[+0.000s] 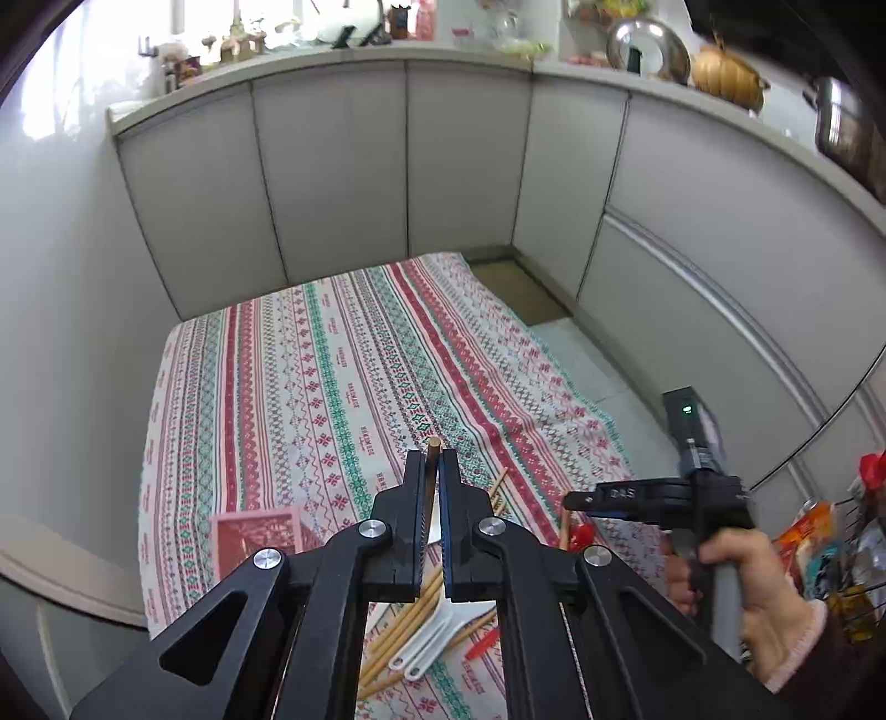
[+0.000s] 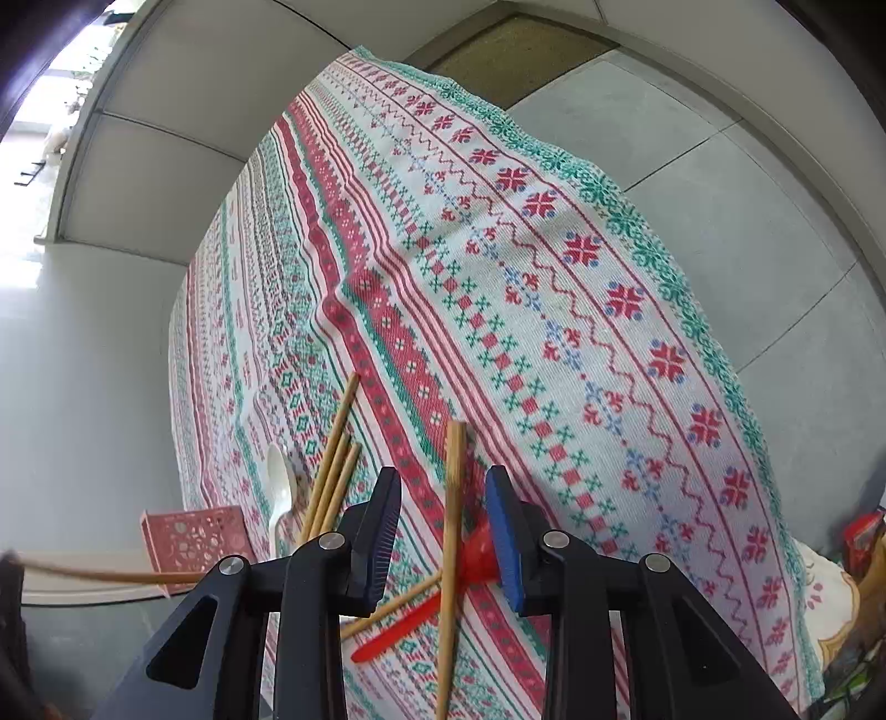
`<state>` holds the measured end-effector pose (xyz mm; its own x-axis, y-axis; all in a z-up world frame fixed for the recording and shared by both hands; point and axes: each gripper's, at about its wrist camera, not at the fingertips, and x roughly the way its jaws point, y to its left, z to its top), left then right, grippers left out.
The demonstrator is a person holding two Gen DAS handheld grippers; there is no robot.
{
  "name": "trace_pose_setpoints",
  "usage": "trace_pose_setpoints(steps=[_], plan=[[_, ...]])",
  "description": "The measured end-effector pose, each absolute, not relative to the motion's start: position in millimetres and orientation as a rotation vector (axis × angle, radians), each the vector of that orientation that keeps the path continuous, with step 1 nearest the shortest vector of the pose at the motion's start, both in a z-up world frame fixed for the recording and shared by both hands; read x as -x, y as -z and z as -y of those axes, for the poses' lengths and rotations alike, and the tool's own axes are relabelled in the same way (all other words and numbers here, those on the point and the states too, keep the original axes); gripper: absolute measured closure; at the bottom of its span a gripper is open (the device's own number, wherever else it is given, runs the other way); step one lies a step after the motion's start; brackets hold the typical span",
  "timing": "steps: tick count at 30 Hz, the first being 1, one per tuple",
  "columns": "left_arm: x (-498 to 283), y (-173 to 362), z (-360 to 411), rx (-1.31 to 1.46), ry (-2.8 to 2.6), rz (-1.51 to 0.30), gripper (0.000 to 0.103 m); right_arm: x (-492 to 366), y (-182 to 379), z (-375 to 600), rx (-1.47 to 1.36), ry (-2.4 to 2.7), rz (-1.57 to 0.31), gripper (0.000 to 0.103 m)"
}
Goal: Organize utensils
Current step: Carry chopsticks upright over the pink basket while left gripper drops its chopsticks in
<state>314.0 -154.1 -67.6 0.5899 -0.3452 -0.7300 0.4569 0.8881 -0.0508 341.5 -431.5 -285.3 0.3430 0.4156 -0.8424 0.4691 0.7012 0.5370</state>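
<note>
My left gripper (image 1: pixel 433 459) is shut on a brown wooden chopstick (image 1: pixel 433 443), whose tip pokes out above the fingertips, high over the patterned tablecloth (image 1: pixel 332 360). Below it lie several chopsticks (image 1: pixel 404 626), white spoons (image 1: pixel 426 648) and a red spoon (image 1: pixel 484 642). A pink basket (image 1: pixel 260 531) stands at the left. In the right wrist view my right gripper (image 2: pixel 443 487) stands open low over the cloth (image 2: pixel 554 277), with one chopstick (image 2: pixel 454 498) lying between its fingers, untouched. A red spoon (image 2: pixel 421 615) lies under that stick. More chopsticks (image 2: pixel 332 471), a white spoon (image 2: pixel 279 487) and the basket (image 2: pixel 194 537) lie to the left.
Grey cabinet fronts (image 1: pixel 332 166) wall in the table at the back and right, with pots and jars on the counter (image 1: pixel 648 44) above. Grey floor tiles (image 2: pixel 747 194) lie past the cloth's right edge. A hand (image 1: pixel 736 581) holds the right gripper; bags and packets (image 1: pixel 819 531) crowd the right edge.
</note>
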Motion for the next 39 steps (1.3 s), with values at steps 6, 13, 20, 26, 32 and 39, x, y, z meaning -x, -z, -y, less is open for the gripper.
trace_pose_setpoints(steps=[6, 13, 20, 26, 32, 39], plan=[[-290.5, 62.3, 112.1, -0.032, 0.456, -0.769, 0.099, -352.5, 296.2, 417.8, -0.795, 0.074, -1.286, 0.078], [-279.3, 70.3, 73.5, 0.09, 0.459, -0.762, 0.099, -359.9, 291.6, 398.0, -0.6, 0.116, -1.277, 0.093], [-271.5, 59.7, 44.9, 0.132, 0.449, -0.717, 0.099, -344.4, 259.9, 387.0, -0.55, 0.075, -1.229, 0.095], [-245.6, 33.9, 19.5, 0.127, 0.437, -0.612, 0.099, -308.1, 196.9, 374.9, -0.445, 0.076, -1.06, 0.096], [-219.7, 8.8, -1.3, 0.118, 0.343, -0.475, 0.099, -267.8, 137.2, 367.3, -0.436, 0.048, -0.873, 0.096], [-231.9, 20.8, -6.9, 0.07, 0.243, -0.435, 0.099, -246.0, 90.1, 354.9, -0.47, 0.009, -0.689, 0.096]])
